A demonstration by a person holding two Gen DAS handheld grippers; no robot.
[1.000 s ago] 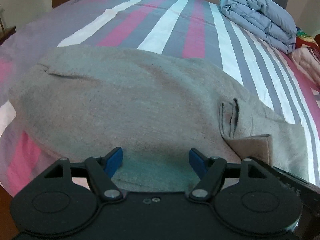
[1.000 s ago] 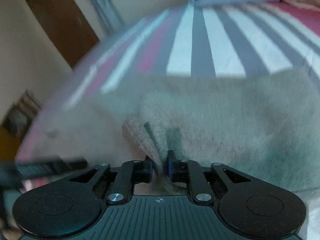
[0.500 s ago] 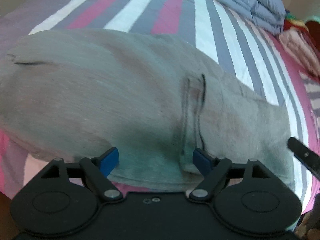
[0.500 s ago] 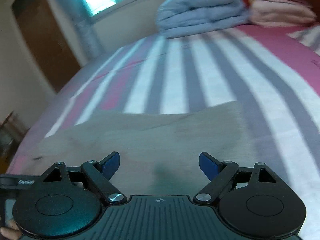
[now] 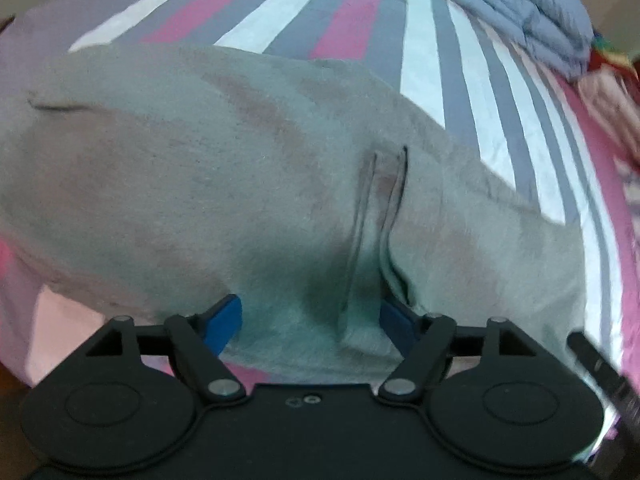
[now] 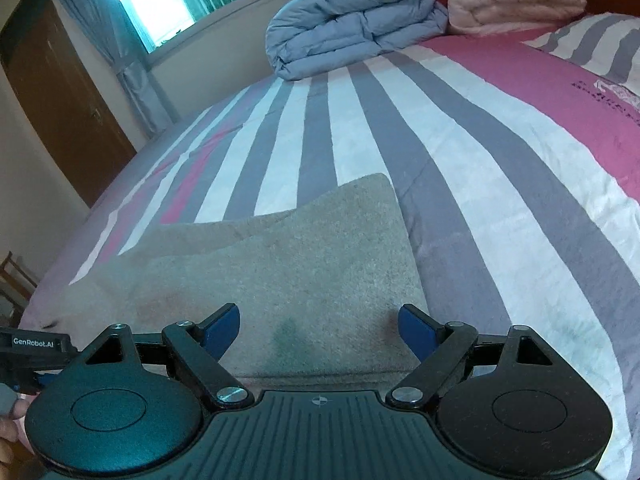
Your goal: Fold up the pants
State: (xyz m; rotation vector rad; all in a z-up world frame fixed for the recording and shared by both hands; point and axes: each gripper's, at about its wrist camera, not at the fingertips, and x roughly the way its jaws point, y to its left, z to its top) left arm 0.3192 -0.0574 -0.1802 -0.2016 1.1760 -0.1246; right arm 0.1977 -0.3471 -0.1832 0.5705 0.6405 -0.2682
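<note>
Since a second ago the right hand-held gripper (image 6: pixel 319 330) has let go of the grey fabric it pinched and pulled back; its blue pads now stand wide apart over the near edge of the pants (image 6: pixel 288 272), touching nothing. The left hand-held gripper (image 5: pixel 311 322) has slid along the pants (image 5: pixel 240 168) toward the upright fold of cloth (image 5: pixel 380 216), which now rises just inside its right pad; its jaws are closing, with the near hem lying between the pads, not yet pinched. The pants lie spread flat across the striped bed (image 6: pixel 460 152), near its front edge. A folded blue quilt (image 6: pixel 352 20) sits far back on the bed, a pink blanket (image 6: pixel 512 4) beside it.
</note>
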